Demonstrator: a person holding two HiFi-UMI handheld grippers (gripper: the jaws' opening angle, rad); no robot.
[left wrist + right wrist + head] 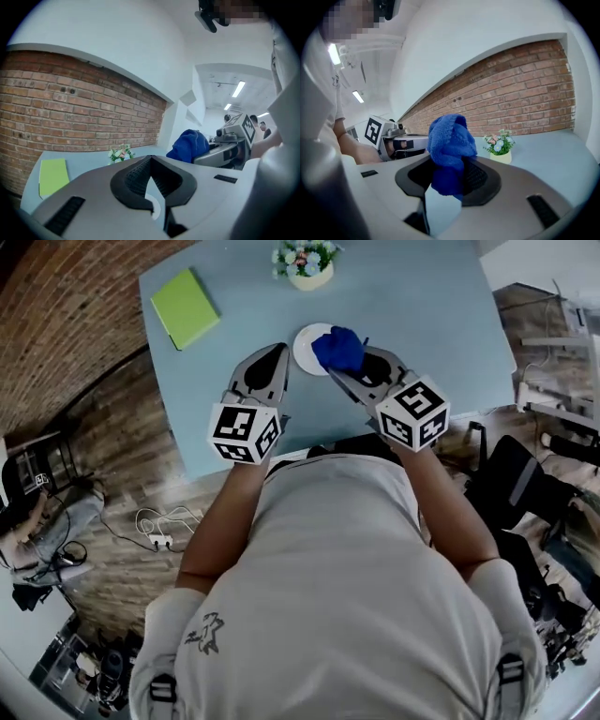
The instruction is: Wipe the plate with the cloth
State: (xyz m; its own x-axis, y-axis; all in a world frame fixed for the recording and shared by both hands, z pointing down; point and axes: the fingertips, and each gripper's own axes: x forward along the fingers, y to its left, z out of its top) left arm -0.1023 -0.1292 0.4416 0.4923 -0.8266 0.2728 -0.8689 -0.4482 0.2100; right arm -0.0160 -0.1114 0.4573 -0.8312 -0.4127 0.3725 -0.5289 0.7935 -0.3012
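Observation:
A white plate (304,348) lies on the light blue table (422,306), and the hanging cloth hides its right part. Both grippers are held up above the table, side by side. My right gripper (354,369) is shut on a bunched blue cloth (339,349), which stands up from between the jaws in the right gripper view as the cloth (450,140). My left gripper (278,352) is to the left of the plate, its jaws shut with nothing between them. In the left gripper view a sliver of the plate (153,209) shows below the closed tips of the left gripper (150,158).
A green notebook (185,307) lies at the table's far left. A small pot of flowers (307,263) stands at the far edge behind the plate. A brick wall runs beyond the table. Cables and a power strip (159,538) lie on the floor at the left.

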